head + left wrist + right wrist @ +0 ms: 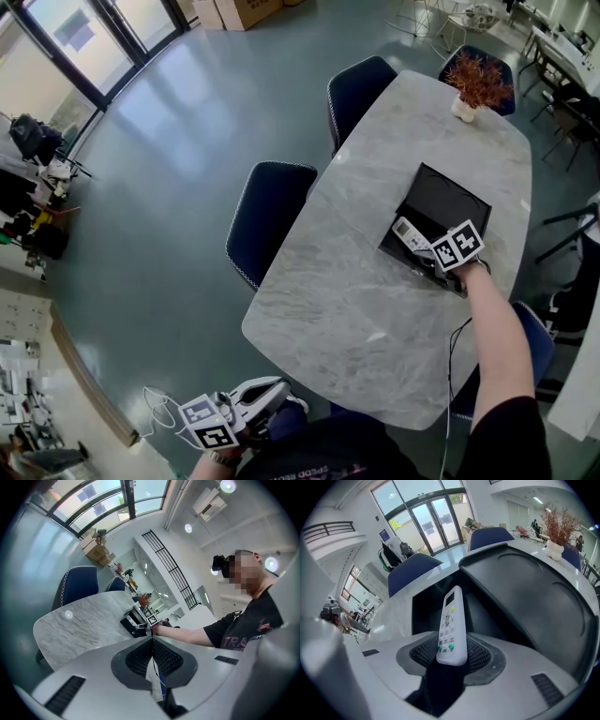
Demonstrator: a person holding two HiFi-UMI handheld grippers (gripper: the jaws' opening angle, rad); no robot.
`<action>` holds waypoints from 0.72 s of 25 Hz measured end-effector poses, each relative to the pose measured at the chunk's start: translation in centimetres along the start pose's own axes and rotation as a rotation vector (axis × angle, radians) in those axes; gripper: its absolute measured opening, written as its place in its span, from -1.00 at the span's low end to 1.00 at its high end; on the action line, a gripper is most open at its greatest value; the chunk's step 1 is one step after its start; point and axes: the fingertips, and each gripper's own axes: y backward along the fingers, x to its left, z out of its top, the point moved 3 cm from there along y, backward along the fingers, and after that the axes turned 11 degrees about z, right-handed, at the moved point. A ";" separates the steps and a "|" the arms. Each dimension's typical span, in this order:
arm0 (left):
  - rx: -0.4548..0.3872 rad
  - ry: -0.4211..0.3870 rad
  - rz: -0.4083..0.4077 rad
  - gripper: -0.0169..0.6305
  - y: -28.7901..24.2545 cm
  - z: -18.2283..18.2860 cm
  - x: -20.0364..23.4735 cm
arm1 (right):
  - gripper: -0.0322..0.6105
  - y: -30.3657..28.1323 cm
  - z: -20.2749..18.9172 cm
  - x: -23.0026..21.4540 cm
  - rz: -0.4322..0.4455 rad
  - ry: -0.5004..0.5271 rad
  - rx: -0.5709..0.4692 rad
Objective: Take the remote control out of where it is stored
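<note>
A white remote control [410, 234] [452, 620] lies with its far end over the inside of an open black box [448, 199] [426, 606] on the marble table [375, 309]. The box's lid [529, 597] stands open to the right. My right gripper [425, 249] [451, 654] reaches into the box's near end, and its pads sit against both long sides of the remote's button end. My left gripper [275, 392] [153, 649] hangs low off the table's near corner, shut with nothing in it.
A small pot of dried red twigs [476, 86] stands at the table's far end. Dark blue chairs [272, 220] [361, 89] line the left side, another [534, 347] is by my right arm. In the left gripper view a person [243, 611] shows.
</note>
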 end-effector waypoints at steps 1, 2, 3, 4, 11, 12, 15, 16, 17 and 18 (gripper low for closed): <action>0.000 0.000 0.000 -0.93 0.0 0.0 -0.1 | -0.35 -0.2 -0.1 0.2 0.017 -0.014 0.002; 0.000 0.000 -0.001 -0.93 0.0 0.0 -0.1 | -0.35 -0.4 -0.1 0.3 0.033 -0.028 0.004; 0.000 0.000 0.000 -0.93 0.0 0.0 0.0 | -0.35 -0.6 -0.2 0.4 0.048 -0.043 0.006; 0.000 0.001 0.001 -0.93 0.0 0.0 0.0 | -0.35 -0.9 -0.2 0.4 0.062 -0.056 0.011; 0.000 0.019 0.011 -0.93 -0.1 -0.3 0.1 | -0.35 -1.4 0.4 0.8 0.219 -0.190 -0.007; -0.002 0.020 0.013 -0.93 -0.1 -0.3 0.2 | -0.35 -1.6 0.4 0.8 0.217 -0.179 0.012; -0.005 0.020 0.016 -0.93 -0.3 -0.4 0.1 | -0.42 -1.9 0.3 0.4 0.181 -0.111 0.079; -0.004 0.020 0.017 -0.93 -0.4 -0.4 0.0 | -0.46 -1.9 0.3 0.3 0.179 -0.105 0.086; -0.003 0.021 0.017 -0.93 -0.5 -0.3 0.0 | -0.47 -1.8 0.3 0.3 0.181 -0.108 0.086; -0.001 0.023 0.018 -0.93 -0.5 -0.3 0.0 | -0.48 -1.8 0.3 0.3 0.185 -0.115 0.081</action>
